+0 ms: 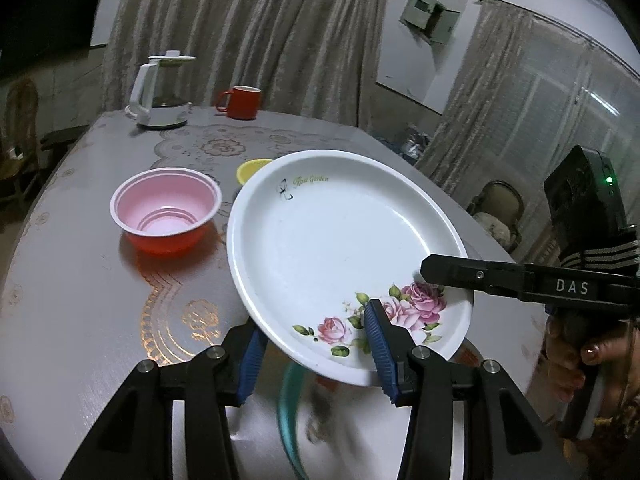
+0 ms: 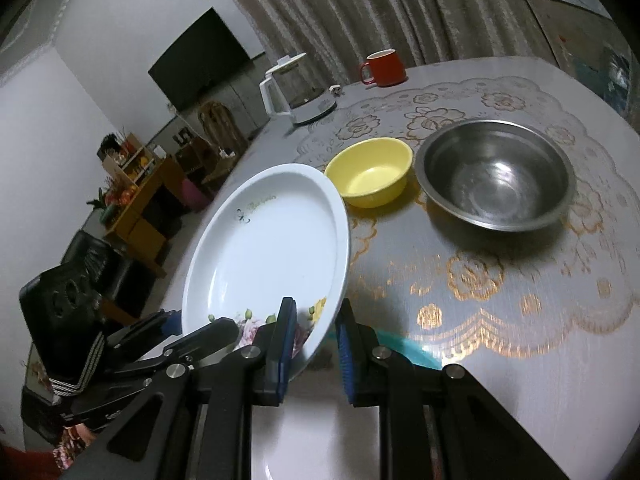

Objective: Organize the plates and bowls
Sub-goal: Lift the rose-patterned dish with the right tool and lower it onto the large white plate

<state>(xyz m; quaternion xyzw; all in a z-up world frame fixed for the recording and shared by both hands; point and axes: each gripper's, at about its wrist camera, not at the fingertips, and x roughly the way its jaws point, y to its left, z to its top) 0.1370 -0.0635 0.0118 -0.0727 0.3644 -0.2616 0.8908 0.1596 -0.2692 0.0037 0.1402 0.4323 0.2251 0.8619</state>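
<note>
Both grippers pinch the plate (image 1: 340,248) by its near rim: the left gripper (image 1: 316,344) across the rose edge, the right gripper (image 2: 316,344) beside it. The plate tilts above the table (image 2: 520,340). I would level it, keeping both pinches firm, before carrying it past the yellow bowl (image 2: 370,172) ahead.

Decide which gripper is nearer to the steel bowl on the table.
Right. The right gripper, shut on the floral plate's rim, has the steel bowl just ahead to its right. The left gripper, gripping the plate's opposite side, sits farther away; its view misses the bowl.
</note>
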